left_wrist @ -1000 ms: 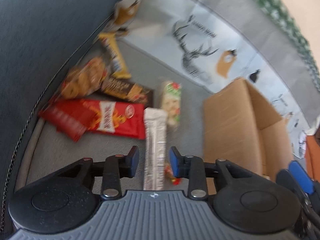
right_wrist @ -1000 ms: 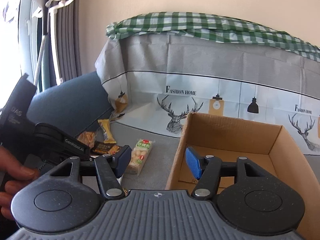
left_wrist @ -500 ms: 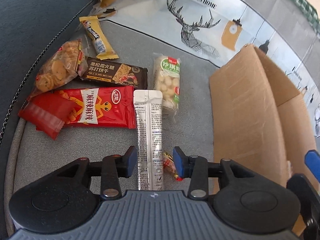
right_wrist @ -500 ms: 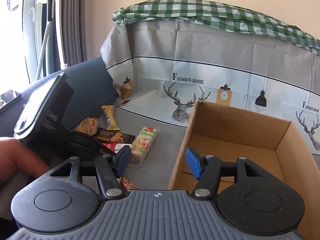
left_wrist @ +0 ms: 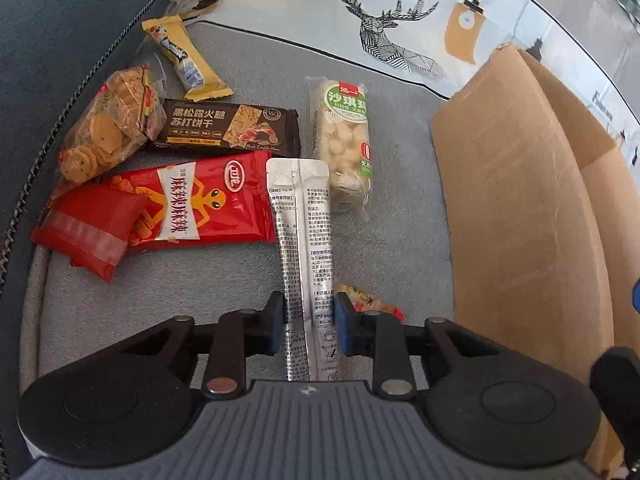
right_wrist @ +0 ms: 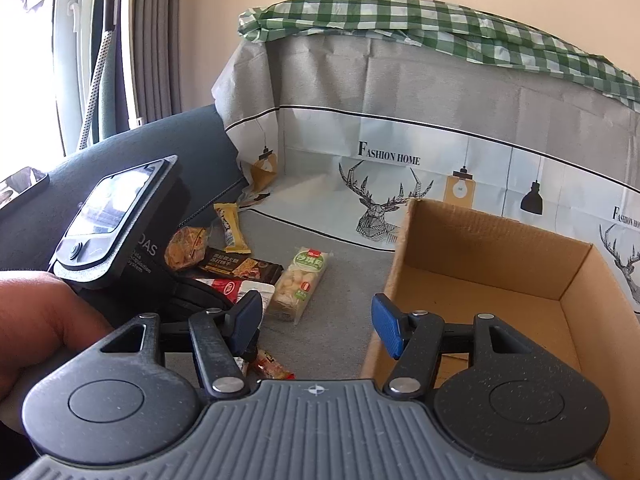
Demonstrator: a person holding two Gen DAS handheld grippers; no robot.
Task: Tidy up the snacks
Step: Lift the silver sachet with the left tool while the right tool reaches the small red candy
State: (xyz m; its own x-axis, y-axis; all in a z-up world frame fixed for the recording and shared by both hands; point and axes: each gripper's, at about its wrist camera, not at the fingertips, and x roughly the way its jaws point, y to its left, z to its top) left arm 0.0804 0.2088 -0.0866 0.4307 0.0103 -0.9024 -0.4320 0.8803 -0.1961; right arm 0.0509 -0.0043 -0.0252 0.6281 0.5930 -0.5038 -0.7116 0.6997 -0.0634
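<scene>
Left gripper (left_wrist: 309, 328) straddles the long silver foil sachet (left_wrist: 302, 248) — pads just beside its edges, not yet clamped; long axis toward 12 o'clock. Right gripper (right_wrist: 316, 320) hangs wide open, empty, by the brown cardboard box (right_wrist: 496, 256) at 3 o'clock.

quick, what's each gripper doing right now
Left gripper: open, fingers either side of the silver sachet, not clamped on it.
Right gripper: open, holding nothing, by the cardboard box.
</scene>
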